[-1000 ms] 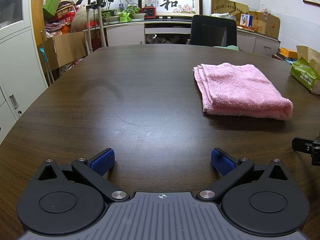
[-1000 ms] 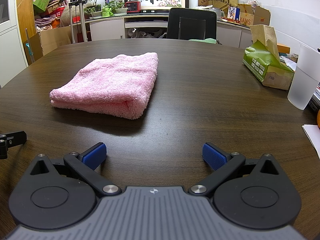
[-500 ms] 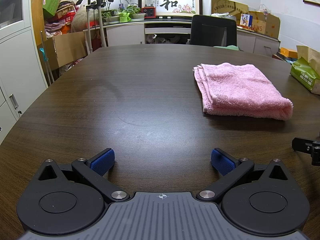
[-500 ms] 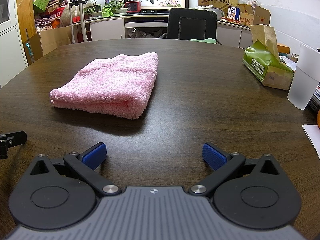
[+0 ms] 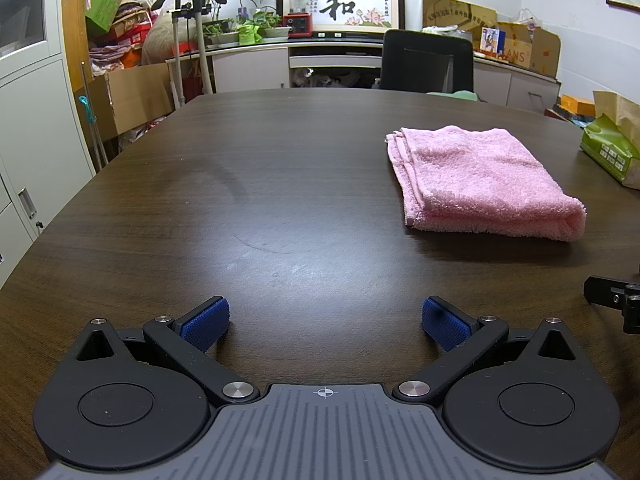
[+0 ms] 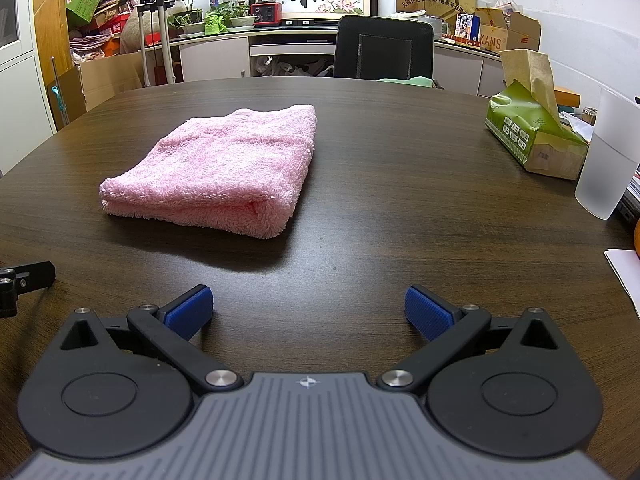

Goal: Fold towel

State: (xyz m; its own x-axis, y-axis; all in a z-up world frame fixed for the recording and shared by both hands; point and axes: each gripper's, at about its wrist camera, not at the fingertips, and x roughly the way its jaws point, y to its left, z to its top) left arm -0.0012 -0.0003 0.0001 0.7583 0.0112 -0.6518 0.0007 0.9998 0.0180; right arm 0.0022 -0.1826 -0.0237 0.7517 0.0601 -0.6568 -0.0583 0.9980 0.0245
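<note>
- Jaws of the left gripper (image 5: 325,322) stand wide with nothing between them, the blue pads (image 5: 206,324) low in the frame over bare wood.
- Jaws of the right gripper (image 6: 308,312) are spread just as wide and hold nothing.
- Folded into a thick rectangle, the pink towel (image 5: 476,182) lies flat on the dark tabletop (image 5: 256,200), right of centre in the left wrist view and well apart from both grippers.
- From the left wrist view the stacked layer edges show along the towel's left side; the right wrist view shows the towel (image 6: 224,172) left of centre, with its rounded fold nearest the camera, and those layer edges are hidden.
- At the right edge of the left wrist view a black bracket (image 5: 612,296) is cut off by the frame, so I cannot tell what it belongs to; a like piece pokes in at the left edge of the other view.
- Only part of the green tissue pack (image 5: 610,152) shows in the left wrist view; the right wrist view shows the pack (image 6: 532,136) whole, with brown paper standing up out of it.
- Only the right wrist view shows a frosted cup (image 6: 608,156) near the right edge, beside the pack, and a white sheet (image 6: 624,272) cut off below it.
- An orange sliver at the far right edge is too small to make out.
- Both views show a black chair (image 5: 426,62) beyond the far rim.
</note>
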